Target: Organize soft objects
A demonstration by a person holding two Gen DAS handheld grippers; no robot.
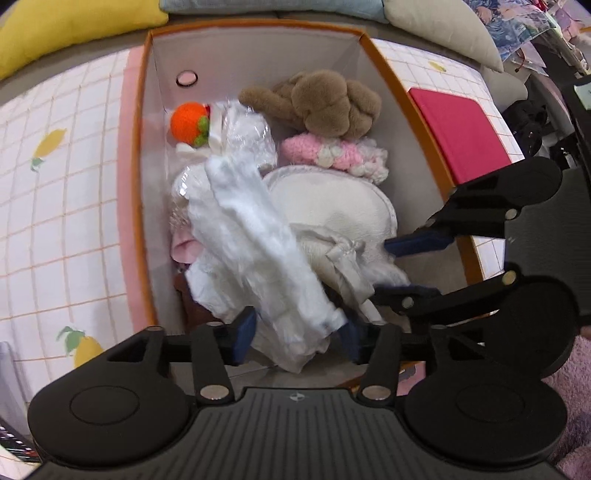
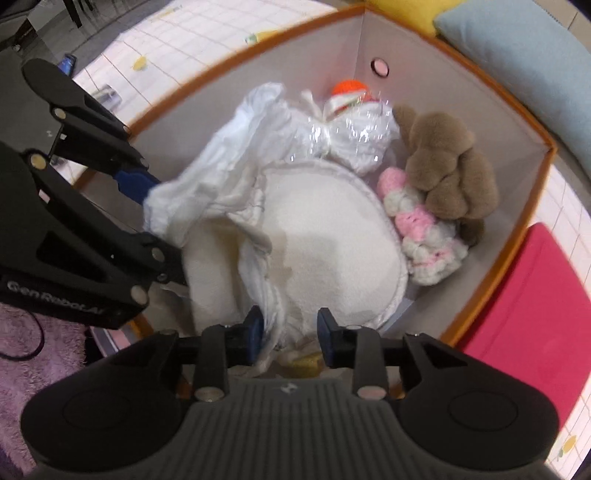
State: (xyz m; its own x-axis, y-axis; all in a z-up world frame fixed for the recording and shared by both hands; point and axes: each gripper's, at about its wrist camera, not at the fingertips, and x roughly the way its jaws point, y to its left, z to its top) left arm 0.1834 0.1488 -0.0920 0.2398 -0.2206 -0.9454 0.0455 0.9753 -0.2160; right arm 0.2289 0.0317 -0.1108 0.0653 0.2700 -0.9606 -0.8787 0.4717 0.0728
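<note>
An orange-rimmed white box (image 1: pixel 147 147) (image 2: pixel 517 206) holds soft things: a brown plush (image 1: pixel 325 101) (image 2: pixel 450 173), a pink and white knit piece (image 1: pixel 332 153) (image 2: pixel 421 229), an orange knit ball (image 1: pixel 186 122) (image 2: pixel 349 86), a plastic-wrapped white bundle (image 1: pixel 247 136) (image 2: pixel 362 136) and a cream cushion (image 1: pixel 332 206) (image 2: pixel 325 236). My left gripper (image 1: pixel 295 332) (image 2: pixel 147 214) is open, with a white cloth (image 1: pixel 258 251) (image 2: pixel 207 177) lying between its fingers over the box. My right gripper (image 2: pixel 290 332) (image 1: pixel 406 269) is open above the cushion's near edge, with white fabric against its left pad.
The box sits on a white grid-patterned cover with lemon prints (image 1: pixel 55 184). A magenta pad (image 1: pixel 458 129) (image 2: pixel 524 314) lies right of the box. Yellow (image 1: pixel 55 26), blue (image 2: pixel 517 48) and beige (image 1: pixel 443 26) pillows line the back. Purple fuzzy fabric (image 2: pixel 44 354) lies at the near side.
</note>
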